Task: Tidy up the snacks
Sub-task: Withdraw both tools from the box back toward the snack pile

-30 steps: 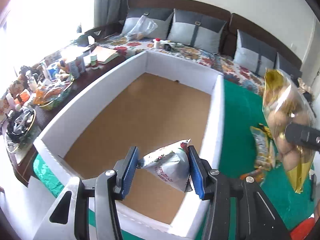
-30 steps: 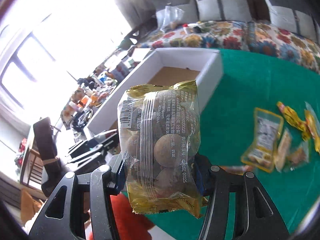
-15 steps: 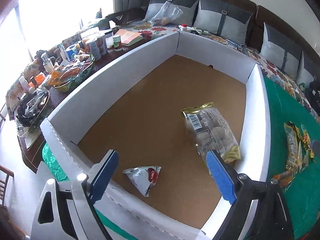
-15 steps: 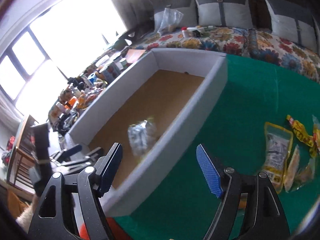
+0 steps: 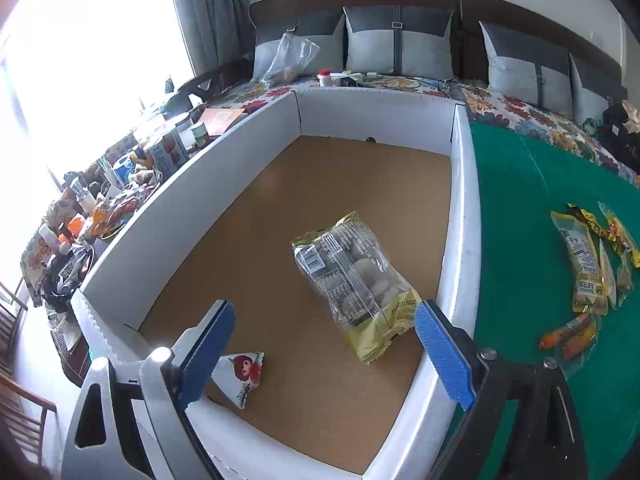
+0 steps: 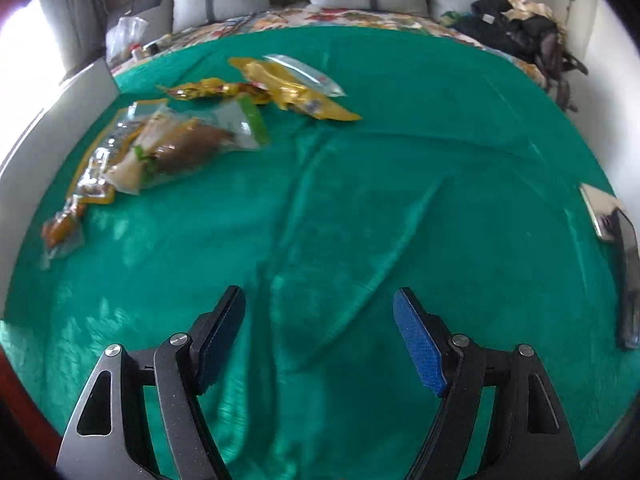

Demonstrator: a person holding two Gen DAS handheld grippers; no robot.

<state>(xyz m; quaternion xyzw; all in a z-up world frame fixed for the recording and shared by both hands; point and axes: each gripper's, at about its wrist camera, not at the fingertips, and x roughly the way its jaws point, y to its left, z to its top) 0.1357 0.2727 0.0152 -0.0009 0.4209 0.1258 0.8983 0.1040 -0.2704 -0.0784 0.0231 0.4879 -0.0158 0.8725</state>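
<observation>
A big white-walled box [image 5: 463, 216] with a brown floor holds a clear-and-gold bag of round snacks [image 5: 354, 282] and a small white triangular packet [image 5: 241, 374]. My left gripper [image 5: 320, 354] is open and empty above the box's near end. My right gripper [image 6: 318, 338] is open and empty over the green cloth [image 6: 400, 184]. Several loose snack packets lie on the cloth: a clear pack with brown contents [image 6: 180, 146], gold wrappers [image 6: 288, 90] and a small orange pack [image 6: 62, 228]. The same packets [image 5: 584, 264] show right of the box in the left wrist view.
A dark side table [image 5: 120, 200] crowded with cans and bottles stands left of the box. A sofa with grey cushions [image 5: 400, 44] runs along the back. A phone-like object [image 6: 602, 210] and a dark strap lie at the cloth's right edge.
Both grippers let go of their snacks, which now lie in the box. My right gripper has swung right, away from the box, over the cloth. My left gripper has pulled back, open.
</observation>
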